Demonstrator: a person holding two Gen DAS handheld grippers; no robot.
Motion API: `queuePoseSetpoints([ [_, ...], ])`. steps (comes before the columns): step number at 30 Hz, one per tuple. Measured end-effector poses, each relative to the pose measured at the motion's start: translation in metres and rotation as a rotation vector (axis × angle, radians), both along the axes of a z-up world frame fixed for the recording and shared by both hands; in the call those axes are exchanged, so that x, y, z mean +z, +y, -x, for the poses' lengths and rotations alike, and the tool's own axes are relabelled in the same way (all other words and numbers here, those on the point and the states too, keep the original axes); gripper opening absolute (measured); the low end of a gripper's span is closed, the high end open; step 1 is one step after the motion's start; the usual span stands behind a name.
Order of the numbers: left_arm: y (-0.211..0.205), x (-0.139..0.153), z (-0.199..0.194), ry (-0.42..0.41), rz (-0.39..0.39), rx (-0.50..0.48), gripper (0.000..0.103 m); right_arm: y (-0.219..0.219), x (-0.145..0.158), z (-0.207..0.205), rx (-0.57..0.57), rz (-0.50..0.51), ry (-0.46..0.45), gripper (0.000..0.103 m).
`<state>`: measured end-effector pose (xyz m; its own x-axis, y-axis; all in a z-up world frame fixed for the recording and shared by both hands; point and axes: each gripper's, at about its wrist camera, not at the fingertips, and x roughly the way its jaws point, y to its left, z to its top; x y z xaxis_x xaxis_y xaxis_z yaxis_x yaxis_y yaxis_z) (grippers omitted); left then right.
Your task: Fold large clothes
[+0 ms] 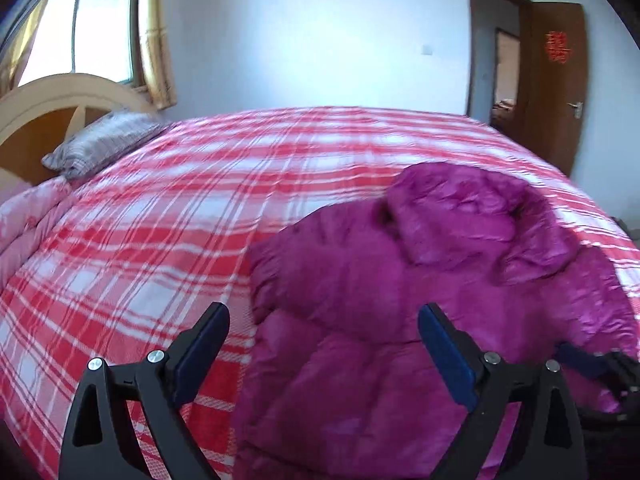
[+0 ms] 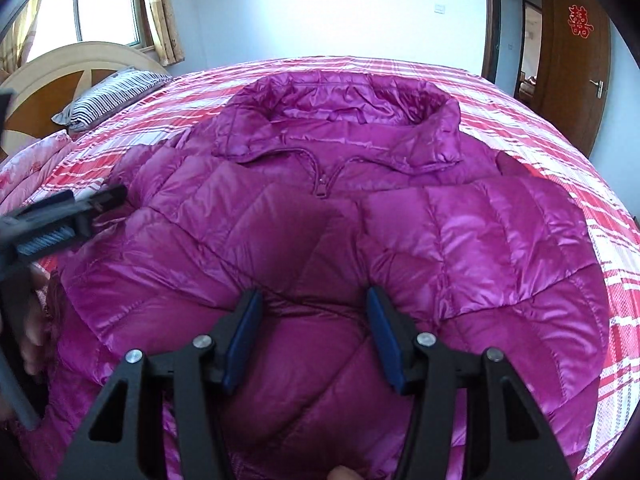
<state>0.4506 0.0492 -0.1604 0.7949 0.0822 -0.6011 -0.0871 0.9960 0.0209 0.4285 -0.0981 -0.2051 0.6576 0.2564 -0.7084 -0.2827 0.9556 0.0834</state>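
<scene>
A magenta quilted down jacket lies front-up on the bed, zipped, with its collar and hood toward the far wall. It also shows in the left wrist view, partly bunched. My right gripper is open above the jacket's middle, its fingers apart with nothing between them. My left gripper is open and empty, over the jacket's left edge. The left gripper also appears at the left edge of the right wrist view.
The bed has a red and white plaid sheet. A striped pillow and a wooden headboard stand at the left. A pink quilt lies at the left edge. A brown open door is at the right.
</scene>
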Motion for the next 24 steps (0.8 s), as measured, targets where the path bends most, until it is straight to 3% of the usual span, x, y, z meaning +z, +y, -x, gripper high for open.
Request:
queuePoseSetpoints([
  [3,-0.019,0.001,-0.004,0.013,-0.036,-0.046,0.096,-0.002,0.0,0.0,0.001,-0.019,-0.001,0.056],
  [7,-0.033,-0.022,-0.02,0.09,-0.076,-0.059,0.096,-0.003,0.0,0.0,0.002,-0.035,-0.003,0.056],
  [12,-0.032,-0.046,-0.032,0.17,-0.053,-0.067,0.096,-0.007,-0.001,0.0,0.005,-0.061,-0.003,0.056],
  [18,-0.027,-0.06,-0.037,0.195,-0.007,-0.045,0.102,-0.007,-0.001,0.0,0.006,-0.069,-0.004,0.056],
  [24,-0.03,-0.061,-0.035,0.181,-0.025,-0.039,0.102,-0.008,0.009,0.008,-0.005,-0.052,-0.047,0.056],
])
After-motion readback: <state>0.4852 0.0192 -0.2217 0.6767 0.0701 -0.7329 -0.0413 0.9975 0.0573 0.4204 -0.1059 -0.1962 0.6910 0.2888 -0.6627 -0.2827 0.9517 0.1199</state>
